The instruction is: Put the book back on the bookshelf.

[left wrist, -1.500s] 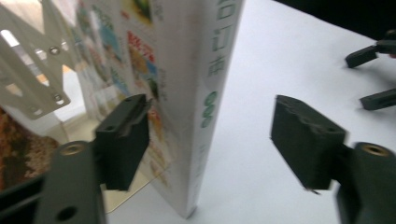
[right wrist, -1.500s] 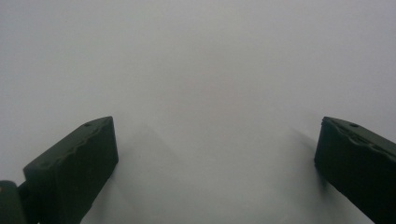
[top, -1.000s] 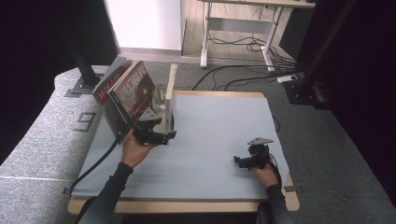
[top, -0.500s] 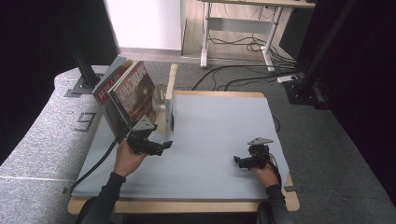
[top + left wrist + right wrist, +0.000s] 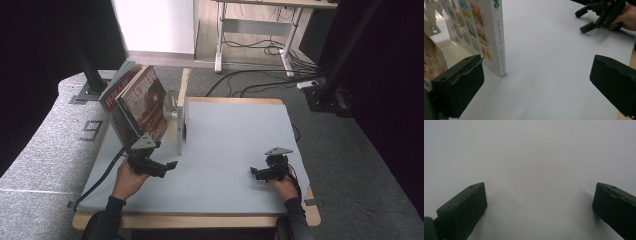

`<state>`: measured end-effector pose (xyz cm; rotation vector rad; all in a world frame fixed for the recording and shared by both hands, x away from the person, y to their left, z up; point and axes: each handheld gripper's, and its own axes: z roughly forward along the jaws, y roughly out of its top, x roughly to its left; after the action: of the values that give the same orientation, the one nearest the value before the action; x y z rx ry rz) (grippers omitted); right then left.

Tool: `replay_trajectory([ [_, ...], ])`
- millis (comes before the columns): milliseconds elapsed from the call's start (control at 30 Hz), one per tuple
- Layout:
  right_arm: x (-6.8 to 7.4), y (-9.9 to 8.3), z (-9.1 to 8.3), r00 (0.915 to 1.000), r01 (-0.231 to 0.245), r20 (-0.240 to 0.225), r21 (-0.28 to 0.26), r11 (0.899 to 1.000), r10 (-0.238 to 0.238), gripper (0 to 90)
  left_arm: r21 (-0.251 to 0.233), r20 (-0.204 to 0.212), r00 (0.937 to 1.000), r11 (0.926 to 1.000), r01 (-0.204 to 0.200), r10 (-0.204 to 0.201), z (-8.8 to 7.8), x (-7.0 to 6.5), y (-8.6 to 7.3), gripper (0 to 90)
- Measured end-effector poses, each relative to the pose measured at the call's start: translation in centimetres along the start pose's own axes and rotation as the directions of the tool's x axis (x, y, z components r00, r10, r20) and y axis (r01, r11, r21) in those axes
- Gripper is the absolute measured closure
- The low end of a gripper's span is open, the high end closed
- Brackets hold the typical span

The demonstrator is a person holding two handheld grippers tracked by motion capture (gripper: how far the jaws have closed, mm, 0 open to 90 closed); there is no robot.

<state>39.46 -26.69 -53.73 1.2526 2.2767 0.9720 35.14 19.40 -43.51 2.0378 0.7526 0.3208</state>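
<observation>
Beside the wide-open, just-opened, empty jaws of the left gripper (image 5: 534,87) stands the white book (image 5: 487,32).

Black two-jaw grippers, grey triangular plates, dark sleeves

wooden table (image 5: 210,220) under a pale grey mat (image 5: 235,150) — books (image 5: 142,102) standing at its left edge.

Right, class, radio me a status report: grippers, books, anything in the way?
Left gripper just opened, empty. Right gripper open, empty. Books standing by bookend. Nothing in the way.
</observation>
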Motion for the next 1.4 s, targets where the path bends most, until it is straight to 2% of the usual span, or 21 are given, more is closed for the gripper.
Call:
replay_trajectory([
  [100,0.0,0.0,0.0,1.0,0.001,0.0,0.0,1.0,-0.001,0.0,0.002,0.009,1.0,1.0,-0.004,0.004,0.0,0.0,-0.8,0.0],
  [200,0.0,0.0,0.0,1.0,0.001,0.001,0.0,1.0,-0.001,0.0,0.009,0.019,0.9998,0.9999,0.008,-0.008,0.1,0.2,-1.6,0.0],
  [467,0.0,0.0,0.0,1.0,0.001,0.001,0.0,1.0,-0.001,0.0,0.042,0.011,0.9999,0.9991,0.009,-0.009,1.2,0.4,-3.7,0.0],
  [567,0.0,0.0,0.0,1.0,0.001,0.001,0.0,1.0,-0.001,0.0,0.082,-0.007,1.0,0.9966,-0.001,0.001,2.1,0.5,-4.7,0.0],
  [733,0.0,0.0,0.0,1.0,0.001,0.001,0.0,1.0,-0.001,0.0,0.109,-0.007,0.9999,0.9939,0.013,-0.012,2.9,0.7,-5.6,0.0],
  [933,0.0,0.0,0.0,1.0,0.001,0.001,0.0,1.0,-0.001,0.0,0.158,-0.007,0.9999,0.9873,0.013,-0.012,4.1,0.5,-6.3,0.0],
  [1067,0.0,0.0,0.0,1.0,0.001,0.001,0.0,1.0,-0.001,0.0,0.206,0.004,0.9999,0.9785,0.01,-0.011,5.3,0.4,-7.0,0.0],
  [1133,0.0,0.0,0.0,1.0,0.001,0.001,0.0,1.0,-0.001,0.0,0.242,0.004,0.9999,0.9702,0.008,-0.009,5.8,0.3,-7.3,0.0],
  [1400,0.0,0.0,0.0,1.0,0.001,0.001,0.0,1.0,-0.001,0.0,0.247,-0.008,0.9999,0.9689,-0.005,0.007,5.9,0.1,-7.3,0.0],
])
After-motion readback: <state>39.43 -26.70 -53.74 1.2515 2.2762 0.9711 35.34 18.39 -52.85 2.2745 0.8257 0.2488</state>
